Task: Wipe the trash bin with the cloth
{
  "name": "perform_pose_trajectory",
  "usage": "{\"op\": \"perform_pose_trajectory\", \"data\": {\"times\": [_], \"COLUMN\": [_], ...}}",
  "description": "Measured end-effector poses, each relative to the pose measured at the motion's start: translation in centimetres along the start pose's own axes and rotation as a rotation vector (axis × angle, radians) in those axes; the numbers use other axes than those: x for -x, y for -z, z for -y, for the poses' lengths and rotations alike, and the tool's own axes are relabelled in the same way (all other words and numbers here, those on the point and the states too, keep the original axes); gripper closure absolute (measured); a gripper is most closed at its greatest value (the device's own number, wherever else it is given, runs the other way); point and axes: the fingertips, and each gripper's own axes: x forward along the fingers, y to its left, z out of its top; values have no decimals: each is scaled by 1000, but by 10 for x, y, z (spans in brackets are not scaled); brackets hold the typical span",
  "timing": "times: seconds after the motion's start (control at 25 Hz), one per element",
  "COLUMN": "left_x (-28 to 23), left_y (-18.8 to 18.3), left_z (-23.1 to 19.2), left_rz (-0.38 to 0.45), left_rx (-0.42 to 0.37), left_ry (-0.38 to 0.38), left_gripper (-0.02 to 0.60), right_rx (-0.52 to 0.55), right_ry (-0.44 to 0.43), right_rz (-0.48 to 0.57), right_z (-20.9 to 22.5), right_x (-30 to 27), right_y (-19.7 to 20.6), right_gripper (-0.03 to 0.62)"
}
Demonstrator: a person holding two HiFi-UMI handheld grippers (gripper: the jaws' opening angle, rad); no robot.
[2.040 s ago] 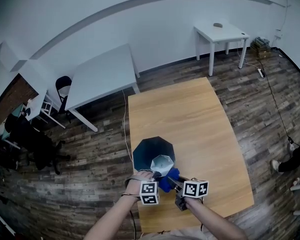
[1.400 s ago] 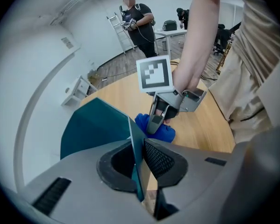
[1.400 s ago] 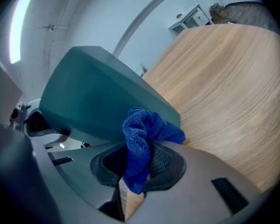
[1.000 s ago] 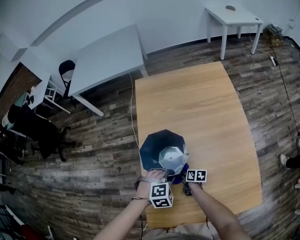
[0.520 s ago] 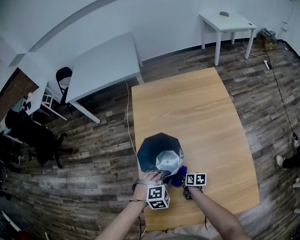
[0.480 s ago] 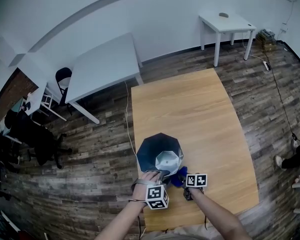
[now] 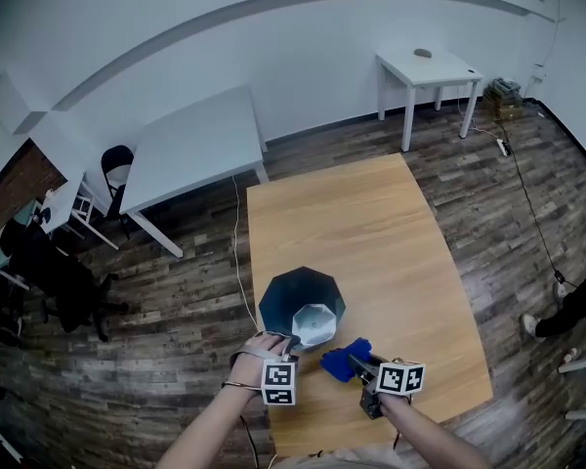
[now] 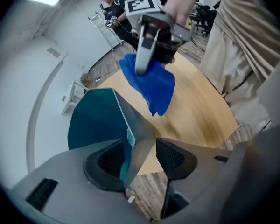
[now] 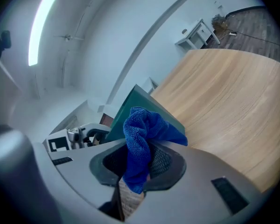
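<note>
As the left gripper (image 8: 140, 160) has just been opening its jaws, now spread about the wall of the bin (image 7: 281, 299), the right gripper (image 9: 137, 164) lifts the pinched cloth (image 9: 141, 133) clear; wiping seems over.

Left gripper (image 7: 289, 343), lower centre of head view, points steeply down. Jaws just been opening, now apart, trash bin (image 7: 298, 299) wall between them. Right gripper (image 7: 357, 363), just right of it, clamps cloth (image 7: 344, 357). Forearms enter from bottom edge.

A wooden table (image 7: 371, 233) stands on dark plank floor (image 7: 176, 291). Beyond it stand a grey table (image 7: 197, 145), a black chair (image 7: 117, 167) and a small white table (image 7: 428, 66).
</note>
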Motion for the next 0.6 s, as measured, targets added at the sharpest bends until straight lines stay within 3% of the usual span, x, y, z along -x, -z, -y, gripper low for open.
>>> {"op": "perform_pose_trajectory", "data": {"times": [0.16, 0.4, 0.6], "left_x": [-2, -4, -2], "left_y": [8, -3, -24], "left_z": [-5, 1, 4], "left_rz": [-36, -55, -39], "left_rx": [-55, -80, -95], "left_ry": [-53, -59, -48], "left_gripper": [478, 495, 512], "right_rx": [-11, 5, 14], "right_ry": [-54, -129, -131], "right_rz": [29, 34, 21], "right_z": [-36, -72, -73], "right_x": [13, 17, 3], "right_y": [-3, -9, -13], "right_gripper": [514, 514, 514]}}
